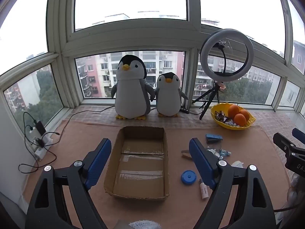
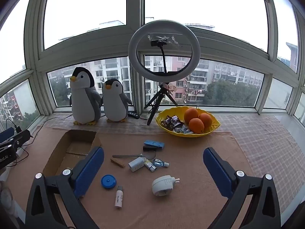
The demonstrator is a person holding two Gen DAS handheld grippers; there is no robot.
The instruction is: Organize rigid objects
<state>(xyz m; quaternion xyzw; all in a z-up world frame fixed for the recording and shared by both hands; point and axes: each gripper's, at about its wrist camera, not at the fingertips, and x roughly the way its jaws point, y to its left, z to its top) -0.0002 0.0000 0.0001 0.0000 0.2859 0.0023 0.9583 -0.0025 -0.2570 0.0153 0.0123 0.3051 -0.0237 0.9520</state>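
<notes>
A shallow open cardboard box point(image 1: 114, 152) lies on the tan cloth with nothing in it. My left gripper point(image 1: 149, 143) hovers open above it. To the box's right lie several small items: a blue round disc point(image 2: 108, 181), a white tube point(image 2: 118, 198), a white plug adapter point(image 2: 163, 186), a white case point(image 2: 136, 164), a small blue bottle point(image 2: 161, 163), a wooden clothespin point(image 2: 117, 162), a metal spoon point(image 2: 131, 155) and a blue stapler point(image 2: 154, 144). My right gripper point(image 2: 154, 150) hangs open above these items, holding nothing.
A yellow bowl point(image 2: 213, 127) with oranges and sweets stands at the back right. A ring light on a tripod point(image 2: 164, 53) and two plush penguins point(image 2: 85, 97) stand along the window sill. Chargers and cables point(image 1: 38, 137) lie at the left wall.
</notes>
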